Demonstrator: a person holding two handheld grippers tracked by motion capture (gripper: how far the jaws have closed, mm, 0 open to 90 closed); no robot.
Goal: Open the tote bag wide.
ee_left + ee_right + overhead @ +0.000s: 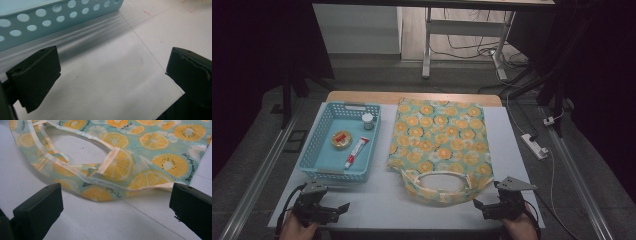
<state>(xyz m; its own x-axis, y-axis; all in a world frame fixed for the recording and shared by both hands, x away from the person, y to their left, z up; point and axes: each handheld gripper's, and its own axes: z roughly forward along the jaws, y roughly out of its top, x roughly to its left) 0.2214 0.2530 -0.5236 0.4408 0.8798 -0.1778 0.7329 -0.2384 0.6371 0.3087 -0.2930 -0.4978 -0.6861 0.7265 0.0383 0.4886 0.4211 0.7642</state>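
Citrus-printed cotton — a tote bag point(439, 145) patterned with orange and kiwi slices on pale green — lies flat on the white desk point(377, 200), its bottom toward the far edge and its mouth and handle loop point(439, 181) toward the near edge, just right of centre. Left of it, near the desk's left edge, stands a light-blue perforated basket point(314, 150) holding a small white-lidded jar point(368, 120), a round yellow tin point(341, 139) and a red-and-white tube point(356, 152). The left gripper point(343, 207) hovers at the near-left corner, just in front of the basket's near wall, tongs spread wide with nothing between them; the right gripper point(479, 204) sits at the near-right corner, just short of the bag's hemmed opening, also spread wide and empty. The work in hand seems to be opening the bag so the basket's items can go in, and that has not begun. The main risk — judging from the right gripper view — is that the tongs pinch both fabric layers point(100, 185) or just the folded handle strap point(110, 160), so the mouth stays shut when lifted. The limp cloth may also slide or bunch on the smooth desk, and a hasty left reach could nudge the light basket.
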